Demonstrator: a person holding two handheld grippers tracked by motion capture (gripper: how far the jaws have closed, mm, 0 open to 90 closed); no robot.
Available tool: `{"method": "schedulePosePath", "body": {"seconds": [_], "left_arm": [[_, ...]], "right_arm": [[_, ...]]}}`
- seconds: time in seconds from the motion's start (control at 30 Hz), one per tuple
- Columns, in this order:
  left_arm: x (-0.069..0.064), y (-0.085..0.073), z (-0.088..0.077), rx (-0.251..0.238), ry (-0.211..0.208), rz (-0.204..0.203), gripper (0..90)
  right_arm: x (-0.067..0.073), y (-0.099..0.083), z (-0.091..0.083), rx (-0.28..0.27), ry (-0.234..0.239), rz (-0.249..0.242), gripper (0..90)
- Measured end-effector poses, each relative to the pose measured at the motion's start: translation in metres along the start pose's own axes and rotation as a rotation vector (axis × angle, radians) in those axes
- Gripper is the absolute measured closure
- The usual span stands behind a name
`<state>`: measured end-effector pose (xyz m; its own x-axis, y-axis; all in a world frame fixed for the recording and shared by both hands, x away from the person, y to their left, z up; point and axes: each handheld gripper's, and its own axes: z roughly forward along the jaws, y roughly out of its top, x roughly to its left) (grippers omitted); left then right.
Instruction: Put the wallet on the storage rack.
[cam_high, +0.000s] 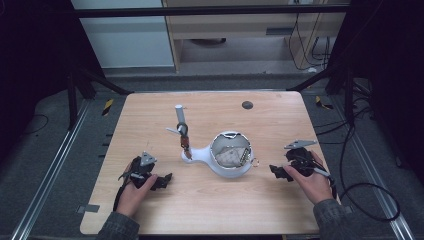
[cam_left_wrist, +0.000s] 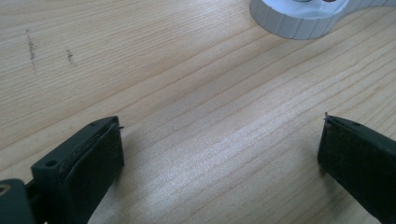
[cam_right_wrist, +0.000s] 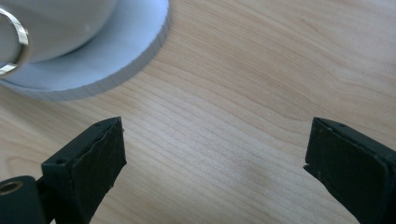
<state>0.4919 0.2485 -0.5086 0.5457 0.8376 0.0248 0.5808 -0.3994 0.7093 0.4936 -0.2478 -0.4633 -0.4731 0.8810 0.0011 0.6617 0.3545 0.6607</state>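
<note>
Wooden counter (cam_high: 210, 200) carries a white stand with bowl (cam_high: 230, 156) at centre. My left gripper (cam_high: 165, 179) and right gripper (cam_high: 274, 171) flank it, fingers wide, empty. No step begun, judging; next needs an approach to it.

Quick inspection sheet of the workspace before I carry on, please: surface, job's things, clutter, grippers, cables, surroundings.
Surface: wooden table, faint marks seen in the left gripper view.
Job's things: white base with a bowl on it; upright rod with clip at its narrow end.
Clutter: dark disc near the far edge.
Grippers: left gripper open, right gripper open, both low over the table.
Cables: black cable looping off the right side.
Surroundings: dark frame, cabinet behind.
</note>
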Motion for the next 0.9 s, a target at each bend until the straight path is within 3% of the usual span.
{"method": "schedulePosePath", "body": {"seconds": [0.4, 0.57, 0.67, 0.8, 0.9], "left_arm": [[0.001, 0.0, 0.001, -0.003, -0.004, -0.002, 0.0], [0.001, 0.0, 0.001, -0.003, -0.009, 0.002, 0.0], [0.002, 0.001, 0.001, -0.002, -0.012, 0.007, 0.0], [0.003, 0.001, 0.002, -0.002, -0.008, 0.0, 0.0], [0.004, 0.002, 0.002, -0.003, -0.006, -0.004, 0.0]], "right_arm": [[-0.009, -0.016, 0.038, -0.014, -0.04, 0.125, 4.7], [-0.007, -0.016, 0.042, -0.035, -0.067, 0.124, 3.7], [-0.003, -0.016, 0.045, -0.038, -0.106, 0.114, 1.8], [0.003, -0.019, 0.049, -0.088, -0.138, 0.143, 0.4], [0.005, -0.019, 0.048, -0.087, -0.149, 0.149, 0.4]]}}
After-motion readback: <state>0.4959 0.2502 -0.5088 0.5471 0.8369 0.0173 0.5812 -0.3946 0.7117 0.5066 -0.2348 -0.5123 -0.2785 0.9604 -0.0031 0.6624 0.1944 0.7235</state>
